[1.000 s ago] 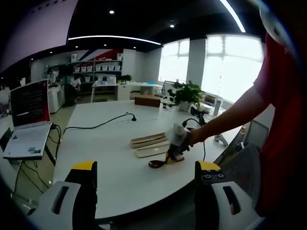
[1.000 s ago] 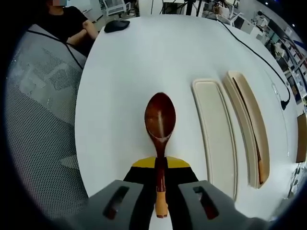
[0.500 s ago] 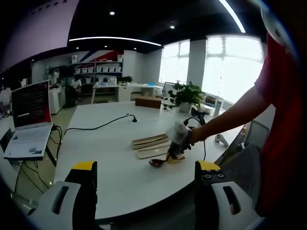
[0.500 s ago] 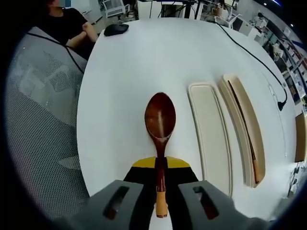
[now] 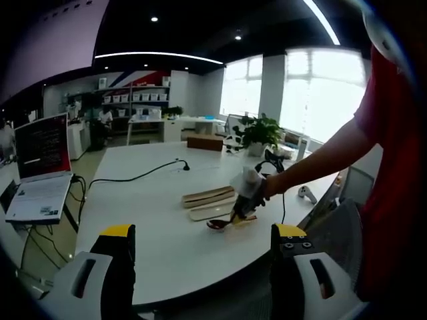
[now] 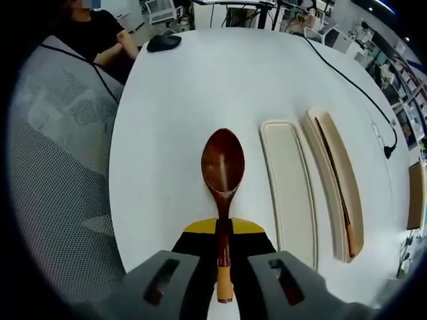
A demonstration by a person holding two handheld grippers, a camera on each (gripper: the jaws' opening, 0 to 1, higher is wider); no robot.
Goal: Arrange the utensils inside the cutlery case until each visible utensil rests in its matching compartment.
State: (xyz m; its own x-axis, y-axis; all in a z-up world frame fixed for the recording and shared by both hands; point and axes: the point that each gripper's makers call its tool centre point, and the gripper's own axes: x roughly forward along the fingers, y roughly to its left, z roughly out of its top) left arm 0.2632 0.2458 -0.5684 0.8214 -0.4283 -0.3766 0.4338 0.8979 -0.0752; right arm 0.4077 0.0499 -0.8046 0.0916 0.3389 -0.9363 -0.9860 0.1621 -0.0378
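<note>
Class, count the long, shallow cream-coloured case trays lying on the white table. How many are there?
2. The empty cream tray lies right of the held dark wooden spoon; the second tray, beyond it, holds slender sticks. More may be out of view.

In my right gripper view the spoon (image 6: pixel 223 175)'s handle ran down between the jaws, so the stretch inside their grip was hidden from me. The far tray (image 6: pixel 337 180) held something long and thin along its floor; I could not tell which utensil it was. At the frame's right edge a brown box (image 6: pixel 416 203) was cut off, and at the upper left a seated person (image 6: pixel 93 37) was cropped by the rim.

In my left gripper view the trays (image 5: pixel 208 199) at centre were too small to read any contents, and the spoon's bowl (image 5: pixel 216 225) was a dark smudge. The laptop (image 5: pixel 41 170) screen's text at left was illegible.
</note>
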